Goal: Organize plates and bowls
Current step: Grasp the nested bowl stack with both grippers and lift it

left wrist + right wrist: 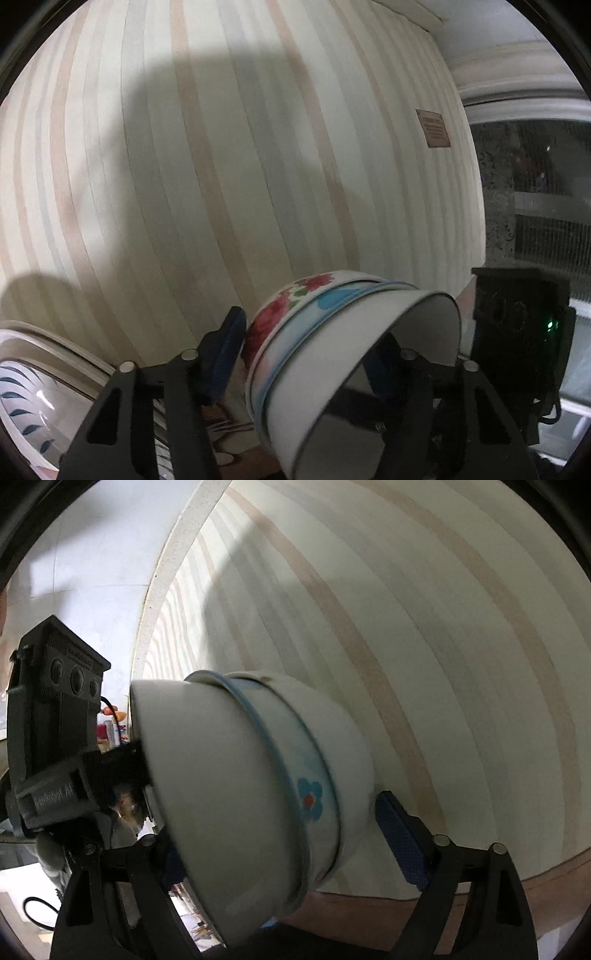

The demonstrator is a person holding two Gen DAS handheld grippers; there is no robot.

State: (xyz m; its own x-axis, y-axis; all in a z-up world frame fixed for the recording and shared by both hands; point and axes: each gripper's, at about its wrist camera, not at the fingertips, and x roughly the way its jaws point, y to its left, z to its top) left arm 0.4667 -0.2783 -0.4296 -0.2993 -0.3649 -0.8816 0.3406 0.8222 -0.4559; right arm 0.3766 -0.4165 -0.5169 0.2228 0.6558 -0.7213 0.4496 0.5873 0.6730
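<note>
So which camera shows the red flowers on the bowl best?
The left wrist view: red flowers show clearly on the outermost bowl. The right wrist view shows only that bowl's plain white side.
</note>
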